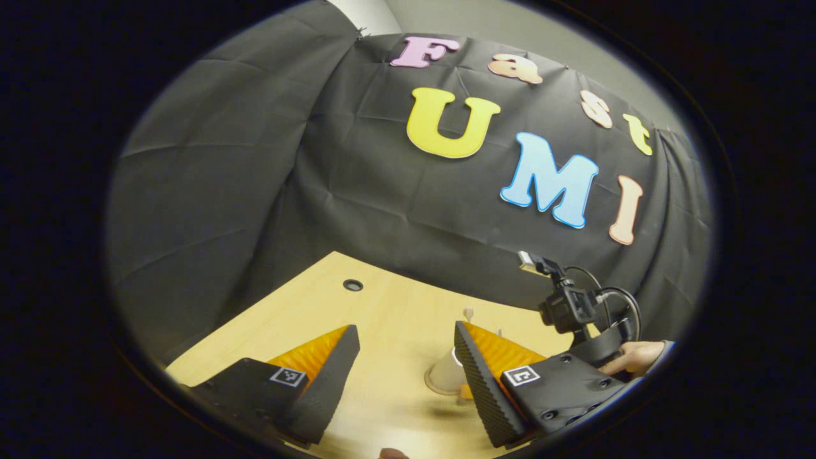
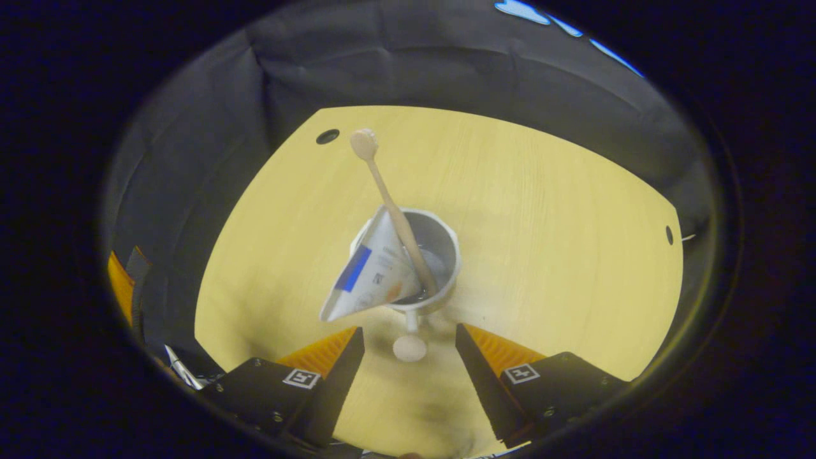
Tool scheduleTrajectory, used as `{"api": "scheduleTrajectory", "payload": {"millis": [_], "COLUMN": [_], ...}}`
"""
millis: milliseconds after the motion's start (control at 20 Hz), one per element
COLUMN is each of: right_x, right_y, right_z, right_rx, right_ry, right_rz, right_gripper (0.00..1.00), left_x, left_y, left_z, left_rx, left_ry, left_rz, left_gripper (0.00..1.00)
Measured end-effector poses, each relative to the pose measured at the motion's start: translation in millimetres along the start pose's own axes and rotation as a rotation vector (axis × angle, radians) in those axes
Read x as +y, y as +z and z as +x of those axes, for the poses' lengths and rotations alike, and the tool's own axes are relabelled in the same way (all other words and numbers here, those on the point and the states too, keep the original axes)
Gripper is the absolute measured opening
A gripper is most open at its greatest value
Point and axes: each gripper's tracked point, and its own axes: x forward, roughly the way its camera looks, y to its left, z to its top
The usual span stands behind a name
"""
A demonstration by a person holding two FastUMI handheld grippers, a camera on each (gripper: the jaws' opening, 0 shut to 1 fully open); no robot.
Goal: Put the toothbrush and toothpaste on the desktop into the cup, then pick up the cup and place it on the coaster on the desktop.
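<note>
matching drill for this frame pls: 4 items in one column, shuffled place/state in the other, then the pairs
Things:
1. toothbrush
2. toothpaste
3. cup
4. right gripper

Places or states:
A. standing on the wooden desktop, holding two items
B. flat tube leaning out over the rim
C. open, fingers either side of the cup's handle, not touching
D. slanted in the cup, head end up past the rim

Pairs: 1-D, 2-B, 3-A, 4-C

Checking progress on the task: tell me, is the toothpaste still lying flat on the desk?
No, in the right gripper view the toothpaste stands tilted inside the cup, beside the toothbrush.
</note>
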Motion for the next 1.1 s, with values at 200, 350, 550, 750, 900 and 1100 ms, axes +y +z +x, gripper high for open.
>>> {"api": "scheduleTrajectory", "payload": {"millis": [200,350,550,750,900,1100], "right_x": [-11.0,-24.6,-50.9,-73.7,-87.7,-97.8], "right_y": [-8.2,-11.5,-7.1,-5.6,0.5,4.7], "right_z": [-37.8,-73.2,-124.8,-179.1,-209.2,-253.8], "right_rx": [-0.086,-0.176,-0.361,-0.558,-0.701,-0.884], "right_ry": [-0.010,-0.034,-0.111,-0.192,-0.238,-0.287], "right_rz": [0.015,0.043,0.072,0.078,0.067,0.020], "right_gripper": [0.88,0.88,0.88,0.88,0.88,0.88], "left_x": [-16.1,-32.8,-64.4,-101.1,-124.9,-153.1], "left_y": [6.9,13.0,20.4,26.7,33.1,46.5], "left_z": [0.8,0.5,-3.7,-11.3,-19.6,-33.5], "left_rx": [-0.005,-0.017,-0.034,-0.054,-0.080,-0.132], "left_ry": [-0.023,-0.045,-0.090,-0.136,-0.159,-0.172], "left_rz": [0.025,0.055,0.078,0.092,0.107,0.135], "left_gripper": [0.96,0.96,0.96,0.96,0.96,0.96]}}
